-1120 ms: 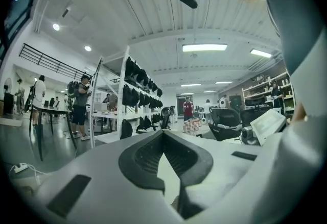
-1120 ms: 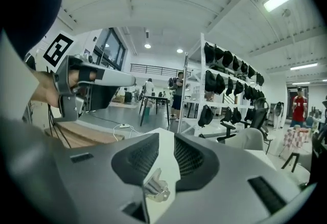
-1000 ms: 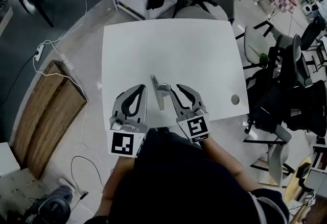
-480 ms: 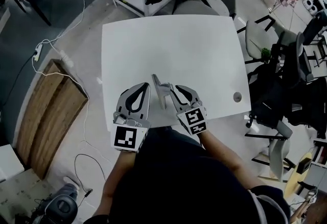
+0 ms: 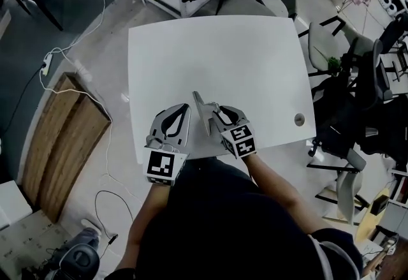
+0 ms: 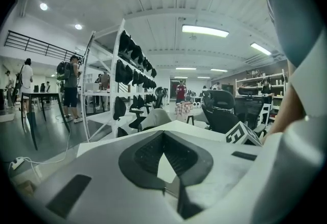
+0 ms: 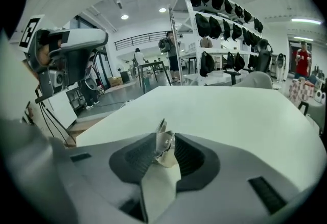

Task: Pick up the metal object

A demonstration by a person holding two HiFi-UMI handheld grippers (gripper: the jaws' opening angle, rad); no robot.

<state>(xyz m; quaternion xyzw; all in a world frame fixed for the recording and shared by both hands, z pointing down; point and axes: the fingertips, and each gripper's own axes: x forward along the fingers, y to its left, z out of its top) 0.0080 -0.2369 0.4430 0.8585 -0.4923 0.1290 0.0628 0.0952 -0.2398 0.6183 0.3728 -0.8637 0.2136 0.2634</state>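
As their jaws are opening, the right tongs (image 7: 164, 140) straddle the metal object (image 7: 165, 147), which stands between the pads, apparently unclamped, and rests on the white table (image 5: 217, 55). Just left of the metal object, the left tongs (image 6: 163, 135) are empty, tips together. The grasp looks about to begin: next the right jaws would need to close firmly on the object, then lift it.

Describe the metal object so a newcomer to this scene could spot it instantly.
Find the white table and go to its near edge, where the left gripper and right gripper sit side by side. The metal object is the thin strip between the right gripper's opening jaws. It alone is bare shiny metal; the grippers are pale grey with marker cubes.
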